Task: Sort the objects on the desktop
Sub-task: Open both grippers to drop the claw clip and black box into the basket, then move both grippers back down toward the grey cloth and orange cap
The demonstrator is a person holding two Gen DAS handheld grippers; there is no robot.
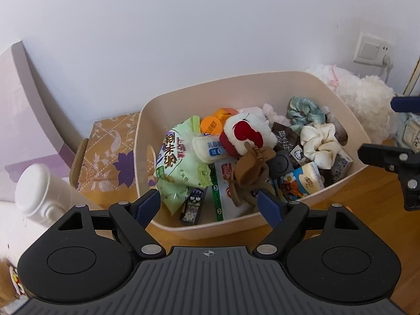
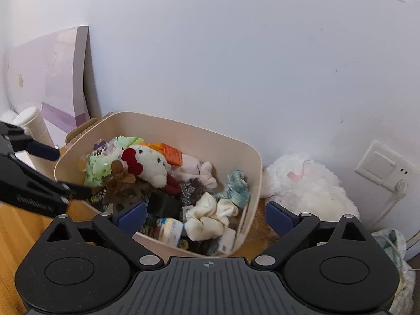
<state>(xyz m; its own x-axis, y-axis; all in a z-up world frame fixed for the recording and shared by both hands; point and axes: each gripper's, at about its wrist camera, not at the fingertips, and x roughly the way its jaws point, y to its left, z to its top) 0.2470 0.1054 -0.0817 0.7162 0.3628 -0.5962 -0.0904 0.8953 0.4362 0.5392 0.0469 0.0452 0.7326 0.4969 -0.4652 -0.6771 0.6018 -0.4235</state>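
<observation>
A: Left gripper (image 1: 210, 204)?
B: Fingers spread wide, nothing between the pads; poised over the near rim of the beige bin (image 1: 252, 77).

A: Right gripper (image 2: 207, 218)?
B: Also spread to the full, pinching nothing; hanging above the near right corner of the same bin, blue pads clear of the contents.

A: Inside the bin?
B: Heaped. On the left, a green snack bag (image 1: 178, 162); behind it, toward the far wall, an orange container (image 1: 211, 124). In the middle, a white plush with a red bow (image 1: 246, 134), and just nearer, a brown claw clip (image 1: 249, 170) lying on a white packet. On the right, a cream scrunchie (image 1: 319, 143), with a green plaid scrunchie (image 1: 305, 113) beyond it. Near the right front wall, a tissue pack (image 1: 304, 181). At the near left, a small black cartoon-printed packet (image 1: 191, 207).

A: Around the bin?
B: Wooden desk (image 1: 367, 204) underneath. Far right, against the wall, a fluffy white plush (image 2: 309, 183) beside a wall socket (image 2: 380, 168). Left, a white bottle (image 1: 39, 186) and a floral yellow box (image 1: 110, 155).
</observation>
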